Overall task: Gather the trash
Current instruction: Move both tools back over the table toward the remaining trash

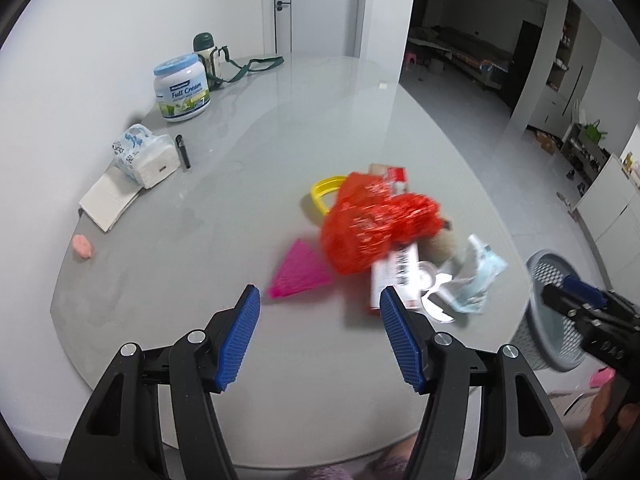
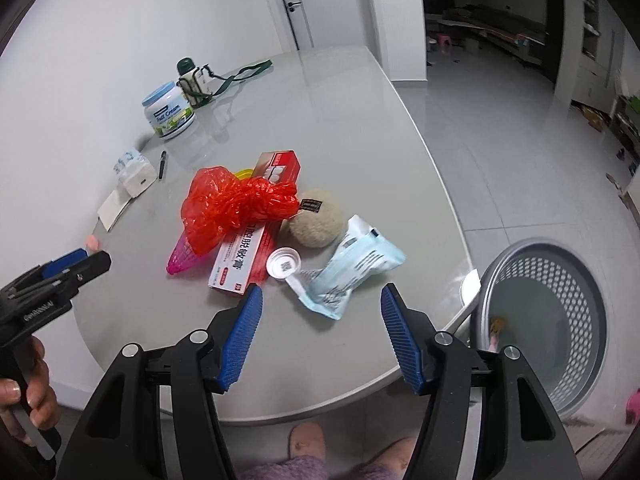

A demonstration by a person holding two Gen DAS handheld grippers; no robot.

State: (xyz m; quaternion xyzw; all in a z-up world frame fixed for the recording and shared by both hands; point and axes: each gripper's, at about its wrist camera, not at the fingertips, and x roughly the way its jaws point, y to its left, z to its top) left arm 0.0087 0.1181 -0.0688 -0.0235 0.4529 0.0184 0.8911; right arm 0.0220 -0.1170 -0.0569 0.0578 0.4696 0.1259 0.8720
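Red bag (image 2: 236,208) heaped mid-surface (image 2: 340,120) atop pink cone (image 2: 182,258) and red-white box (image 2: 242,260), with beige ball (image 2: 316,218), white scoop (image 2: 284,266) and blue packet (image 2: 354,270) alongside. Left gripper (image 1: 320,304) and right gripper (image 2: 322,300) both spread wide, holding nothing. Grey basket (image 2: 548,320) on floor beside surface edge.

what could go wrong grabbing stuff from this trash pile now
The red plastic bag lies over the toothpaste box and touches the pink cone, so lifting it may drag them along. The blue wrapper lies near the table edge, above the mesh bin; a nudge from the right tongs could push it off.
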